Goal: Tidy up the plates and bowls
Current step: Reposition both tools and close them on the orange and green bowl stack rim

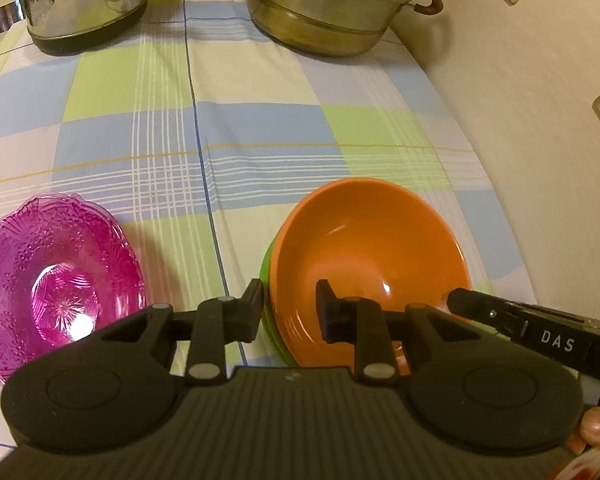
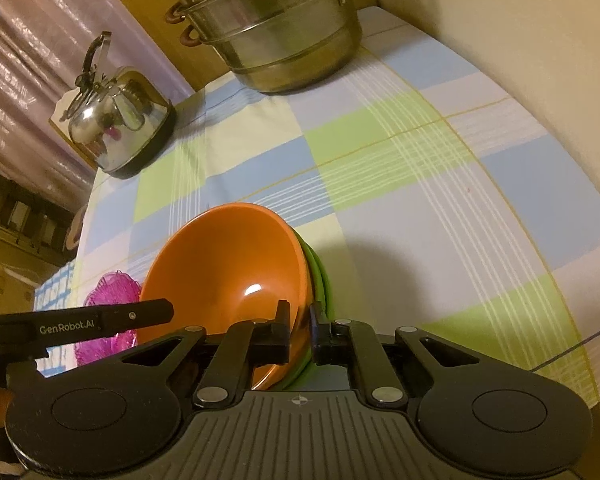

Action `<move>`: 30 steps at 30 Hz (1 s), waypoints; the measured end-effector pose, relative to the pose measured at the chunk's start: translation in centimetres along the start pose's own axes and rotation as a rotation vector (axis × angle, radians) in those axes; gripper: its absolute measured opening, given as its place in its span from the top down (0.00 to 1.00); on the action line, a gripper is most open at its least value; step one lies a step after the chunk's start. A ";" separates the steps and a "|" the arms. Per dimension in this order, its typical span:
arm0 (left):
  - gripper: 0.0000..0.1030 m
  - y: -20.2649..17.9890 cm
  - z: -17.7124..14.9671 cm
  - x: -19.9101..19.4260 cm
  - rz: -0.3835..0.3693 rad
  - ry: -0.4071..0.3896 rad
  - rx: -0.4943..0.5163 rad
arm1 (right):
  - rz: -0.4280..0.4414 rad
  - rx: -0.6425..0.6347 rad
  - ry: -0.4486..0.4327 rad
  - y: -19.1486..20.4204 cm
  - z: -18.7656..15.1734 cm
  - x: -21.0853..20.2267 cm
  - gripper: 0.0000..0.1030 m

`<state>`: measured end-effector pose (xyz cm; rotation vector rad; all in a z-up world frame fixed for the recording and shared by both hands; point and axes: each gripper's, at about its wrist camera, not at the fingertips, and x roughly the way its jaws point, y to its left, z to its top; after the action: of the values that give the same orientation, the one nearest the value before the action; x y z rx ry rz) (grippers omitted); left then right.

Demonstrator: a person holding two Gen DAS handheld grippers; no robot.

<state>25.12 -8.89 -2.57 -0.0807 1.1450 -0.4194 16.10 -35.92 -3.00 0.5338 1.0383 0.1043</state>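
both hand-held grippers point(image 1: 288, 310) on bowl stack point(image 1: 364, 240) rim

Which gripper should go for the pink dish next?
Left, probably. The pink dish lies right beside the left gripper, on its side of the bowl stack. The right gripper clamps the stack's opposite rim, with the bowls between it and the dish. The left must release the stack first.
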 end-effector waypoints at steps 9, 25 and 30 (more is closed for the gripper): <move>0.47 1.1 0.2 -1.7 -0.007 -0.035 -0.030 | 0.009 -0.031 -0.029 0.4 -0.1 -1.5 0.56; 0.10 3.3 -0.3 -1.3 -0.092 -0.016 -0.105 | 0.029 0.012 0.029 -1.3 0.4 -2.0 0.40; 0.10 3.8 -0.1 -0.2 -0.077 -0.001 -0.102 | 0.012 0.022 0.039 -1.8 0.5 -1.5 0.40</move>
<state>25.98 -5.33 -3.48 -0.2145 1.1648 -0.4290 15.45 -38.10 -2.48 0.5599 1.0753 0.1140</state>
